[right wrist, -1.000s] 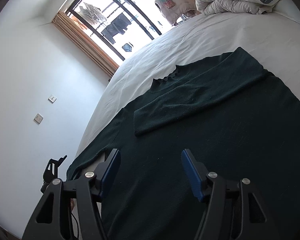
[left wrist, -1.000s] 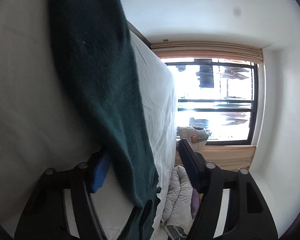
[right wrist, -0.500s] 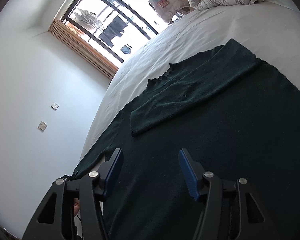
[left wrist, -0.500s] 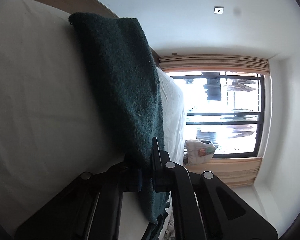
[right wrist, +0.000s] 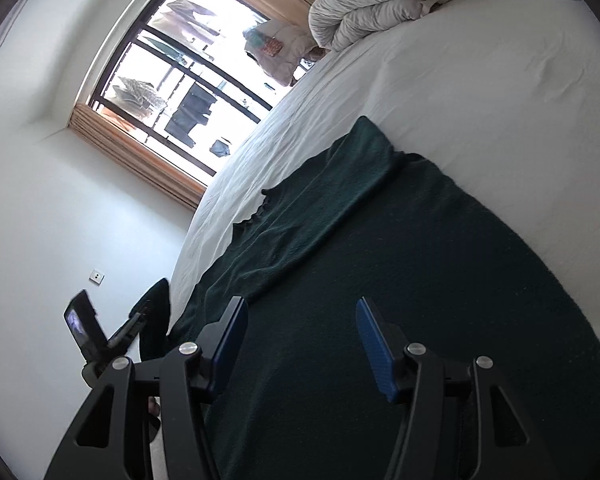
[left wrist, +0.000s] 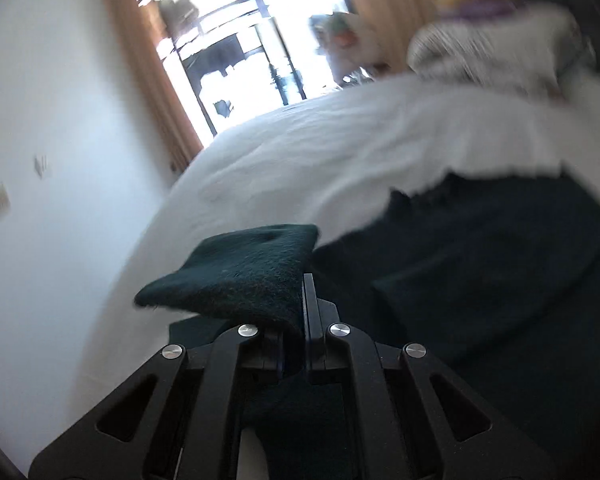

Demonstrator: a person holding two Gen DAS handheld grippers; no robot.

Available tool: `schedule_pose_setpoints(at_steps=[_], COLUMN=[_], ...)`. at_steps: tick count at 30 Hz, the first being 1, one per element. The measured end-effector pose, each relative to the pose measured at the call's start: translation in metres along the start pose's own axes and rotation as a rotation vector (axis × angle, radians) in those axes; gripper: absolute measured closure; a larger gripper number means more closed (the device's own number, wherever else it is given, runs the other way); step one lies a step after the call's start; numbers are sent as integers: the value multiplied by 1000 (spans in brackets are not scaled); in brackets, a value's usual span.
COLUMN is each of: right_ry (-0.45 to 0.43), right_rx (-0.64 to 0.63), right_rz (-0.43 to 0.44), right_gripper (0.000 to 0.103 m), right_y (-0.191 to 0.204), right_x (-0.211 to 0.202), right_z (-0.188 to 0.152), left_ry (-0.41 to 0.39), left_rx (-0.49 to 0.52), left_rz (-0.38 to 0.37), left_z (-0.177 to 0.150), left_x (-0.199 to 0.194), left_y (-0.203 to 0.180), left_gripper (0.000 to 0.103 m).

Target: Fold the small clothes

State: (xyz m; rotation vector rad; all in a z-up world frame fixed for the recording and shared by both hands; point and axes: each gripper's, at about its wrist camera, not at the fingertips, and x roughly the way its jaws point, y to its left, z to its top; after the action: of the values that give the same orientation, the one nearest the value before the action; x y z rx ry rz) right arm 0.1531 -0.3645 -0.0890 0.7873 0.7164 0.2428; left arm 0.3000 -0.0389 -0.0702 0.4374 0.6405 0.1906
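Clamping a folded flap of the dark green sweater [left wrist: 236,276] between its closed jaws, the left tool [left wrist: 302,312] held that cloth lifted above the white bed [left wrist: 300,160], the flap bulging out to the left of the fingers. The view from that tool was smeared, and how much cloth lay between the pads could not be told. The right tool [right wrist: 300,344] hung just over the body of the sweater [right wrist: 420,280] with its blue pads [right wrist: 374,344] spread apart and nothing between them; whether their tips touched the knit could not be told. The sweater lay spread flat on the near part of the bed [right wrist: 460,80], one sleeve [right wrist: 320,204] folded diagonally across its chest, the scalloped neckline [right wrist: 260,208] towards the window [right wrist: 172,92]. At the far end of the mattress sat a rumpled pale duvet [right wrist: 372,8]. In the right tool's view the left tool [right wrist: 140,320] showed at the bed's edge, a dark fold of knit by it. A wall socket [right wrist: 97,277] sat on the white wall beyond.
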Motion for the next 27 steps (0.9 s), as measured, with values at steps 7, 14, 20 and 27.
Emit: schedule_pose_setpoints(at_steps=[7, 14, 20, 27], right_ry=[77, 133, 295, 481], right_rx=[-106, -287, -455, -1025], right_rz=[20, 89, 56, -30], right_gripper=[43, 43, 29, 29], right_y=[17, 94, 148, 261], right_x=[34, 86, 133, 188], right_z=[24, 51, 70, 13], left_ry=[88, -43, -98, -56], left_rx=[179, 624, 920, 939], left_rz=[8, 178, 235, 260], left_z=[-43, -45, -55, -47], left_x=[25, 33, 34, 39], left_y=[-56, -116, -141, -140], left_gripper=[98, 100, 101, 101])
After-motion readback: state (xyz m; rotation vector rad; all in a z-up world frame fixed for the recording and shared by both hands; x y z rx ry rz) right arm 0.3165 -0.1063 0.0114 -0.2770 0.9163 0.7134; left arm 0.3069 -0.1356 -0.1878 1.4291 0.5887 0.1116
